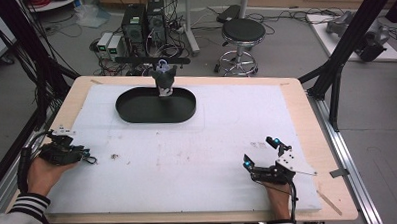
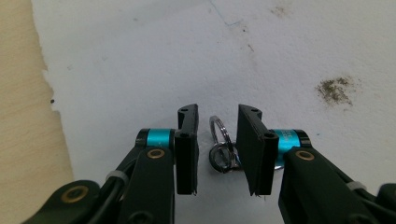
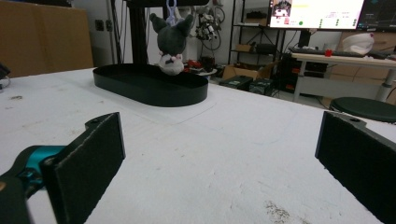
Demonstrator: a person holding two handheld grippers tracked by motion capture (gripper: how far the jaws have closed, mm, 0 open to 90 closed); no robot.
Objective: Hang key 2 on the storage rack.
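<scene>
At the table's left edge, the left gripper [image 2: 215, 140] stands narrowly parted around a small metal key ring [image 2: 220, 147], its loops running along the jaws. The plush toy [image 1: 164, 79] in the black oval tray [image 1: 136, 111] lies far ahead. The right gripper [image 1: 262, 152], wide and empty, points toward it, about as far off.

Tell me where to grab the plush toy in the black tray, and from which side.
Probably its dark head. The plush toy sits upright at the far rim of the black tray, ears up, so come from the near side over the low wall and close the fingers across the head's sides.
</scene>
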